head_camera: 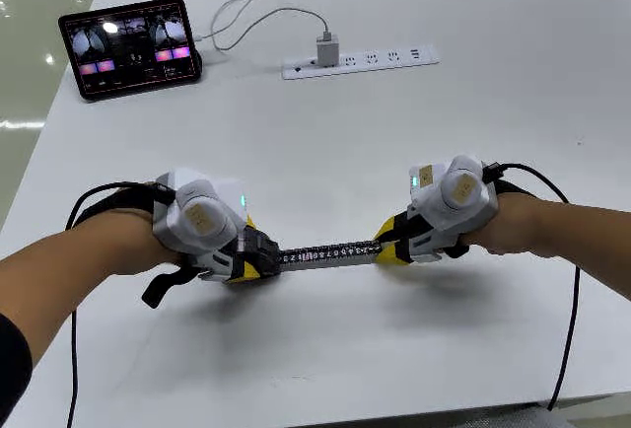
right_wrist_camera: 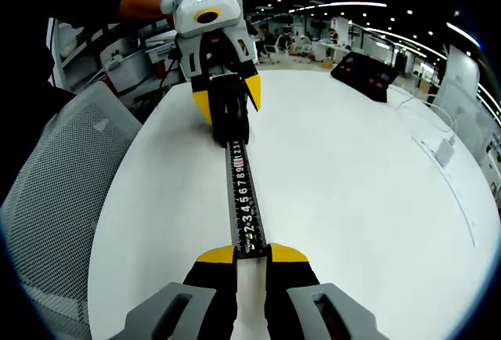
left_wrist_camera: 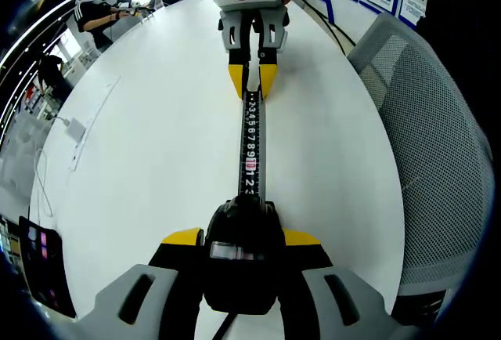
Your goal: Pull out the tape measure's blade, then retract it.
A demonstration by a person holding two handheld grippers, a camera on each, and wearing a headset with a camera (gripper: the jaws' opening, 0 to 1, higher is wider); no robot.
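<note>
A black tape measure case (head_camera: 260, 253) sits low over the white table (head_camera: 325, 152), and my left gripper (head_camera: 253, 256) is shut on it. In the left gripper view the case (left_wrist_camera: 242, 254) fills the space between the yellow-tipped jaws of the left gripper (left_wrist_camera: 243, 238). The blade (head_camera: 330, 252), black with white numbers, runs out level to the right. My right gripper (head_camera: 386, 249) is shut on its far end. In the right gripper view the blade (right_wrist_camera: 244, 207) ends between the jaws of the right gripper (right_wrist_camera: 252, 255), with the case (right_wrist_camera: 229, 117) opposite.
A tablet (head_camera: 131, 45) with a lit screen lies at the table's far left. A white power strip (head_camera: 360, 59) with a charger and looping cable lies at the back. A grey mesh chair (left_wrist_camera: 438, 160) stands at the table's near edge. Cables trail from both grippers.
</note>
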